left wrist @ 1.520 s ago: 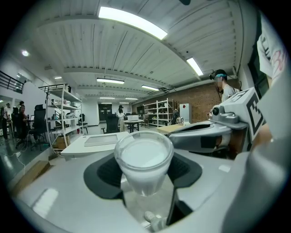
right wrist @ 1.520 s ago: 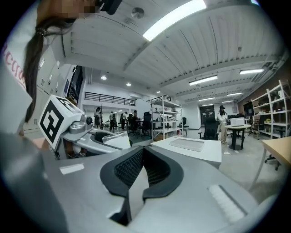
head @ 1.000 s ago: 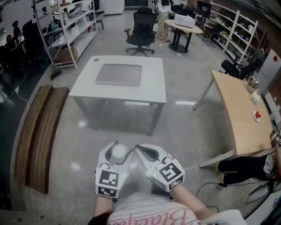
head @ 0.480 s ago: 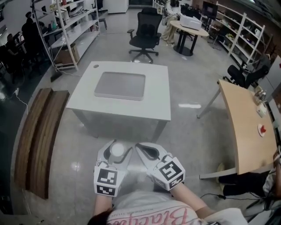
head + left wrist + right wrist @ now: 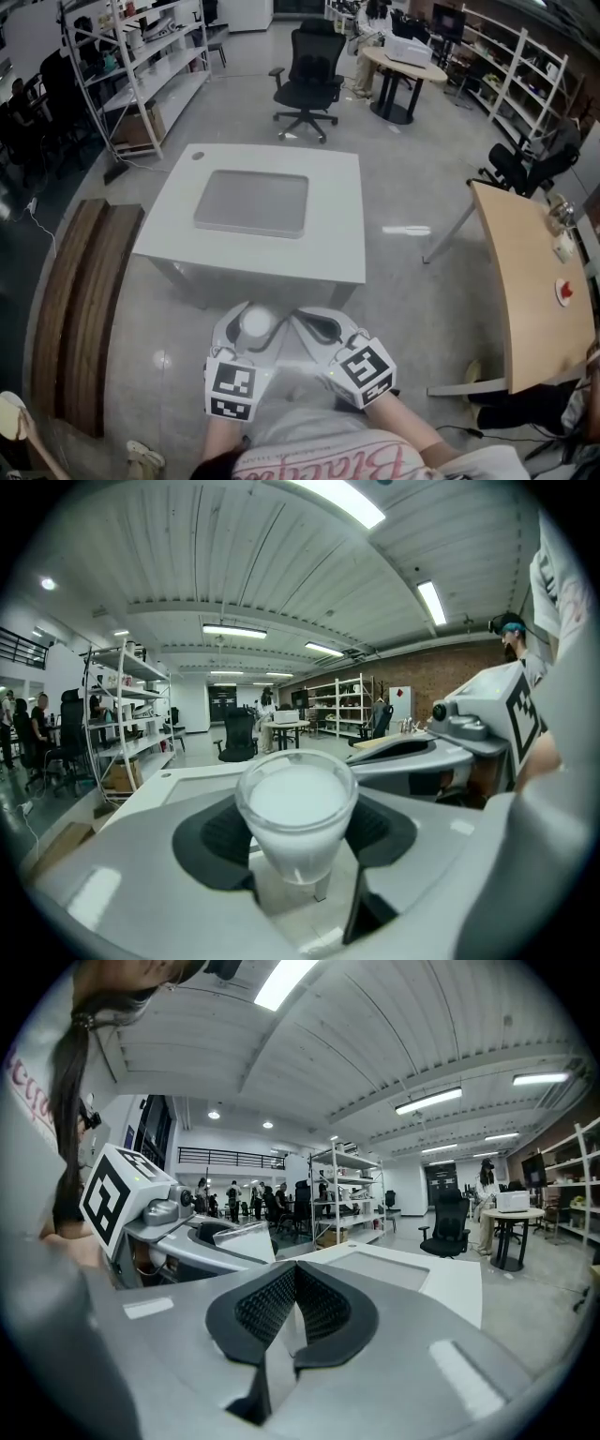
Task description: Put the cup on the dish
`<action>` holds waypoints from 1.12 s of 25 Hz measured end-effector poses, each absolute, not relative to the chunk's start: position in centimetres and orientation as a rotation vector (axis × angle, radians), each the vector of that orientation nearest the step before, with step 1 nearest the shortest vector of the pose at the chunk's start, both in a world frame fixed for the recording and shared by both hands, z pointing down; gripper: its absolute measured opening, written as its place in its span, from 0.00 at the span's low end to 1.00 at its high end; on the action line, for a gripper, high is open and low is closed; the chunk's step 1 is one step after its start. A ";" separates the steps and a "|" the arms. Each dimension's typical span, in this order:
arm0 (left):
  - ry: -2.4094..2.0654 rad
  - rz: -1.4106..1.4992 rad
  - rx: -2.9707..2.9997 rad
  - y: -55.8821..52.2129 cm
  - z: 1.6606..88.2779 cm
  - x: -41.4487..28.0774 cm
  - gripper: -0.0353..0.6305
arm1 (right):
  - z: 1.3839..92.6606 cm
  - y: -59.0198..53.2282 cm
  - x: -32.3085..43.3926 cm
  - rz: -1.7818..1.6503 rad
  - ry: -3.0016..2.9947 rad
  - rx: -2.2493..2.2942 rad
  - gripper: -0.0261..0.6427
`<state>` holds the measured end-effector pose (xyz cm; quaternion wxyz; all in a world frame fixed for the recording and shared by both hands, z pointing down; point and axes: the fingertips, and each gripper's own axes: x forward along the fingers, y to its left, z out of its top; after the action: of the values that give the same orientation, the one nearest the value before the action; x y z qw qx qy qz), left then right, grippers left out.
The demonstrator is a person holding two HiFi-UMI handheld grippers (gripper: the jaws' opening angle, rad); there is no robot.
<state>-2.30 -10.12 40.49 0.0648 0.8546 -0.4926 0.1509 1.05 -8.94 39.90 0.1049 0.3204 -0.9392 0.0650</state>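
Note:
A small translucent white cup sits upright between the dark pads of my left gripper, which is shut on it close to my body. In the left gripper view the cup fills the gap in the left gripper. My right gripper hangs beside it, shut with nothing in it; its pads meet. The dish, a flat grey tray, lies on a white table ahead of and below both grippers, well apart from them.
A black office chair stands beyond the white table. A wooden desk runs along the right, a wooden bench along the left, and metal shelves stand at the back left. People are in the far background.
The white table with its tray has come nearer and lower in the head view. Both grippers keep the same pose, with the cup still in the left one.

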 end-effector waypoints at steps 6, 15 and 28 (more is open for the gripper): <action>-1.492 0.457 2.563 -12.4 41.0 -2.6 0.44 | 40.4 -10.9 1.6 0.211 -2.760 0.973 0.04; -1.475 0.465 2.539 -16.6 41.9 -3.9 0.44 | 41.2 -14.8 0.7 0.249 -2.734 0.984 0.04; -1.485 0.477 2.552 -27.0 42.4 -5.8 0.44 | 40.8 -23.9 -0.8 0.249 -2.720 1.012 0.04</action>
<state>-5.82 -27.01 42.36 0.0754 0.8508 -0.4951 0.1592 -0.77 -23.92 40.81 0.1139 0.3451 -0.9277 0.0850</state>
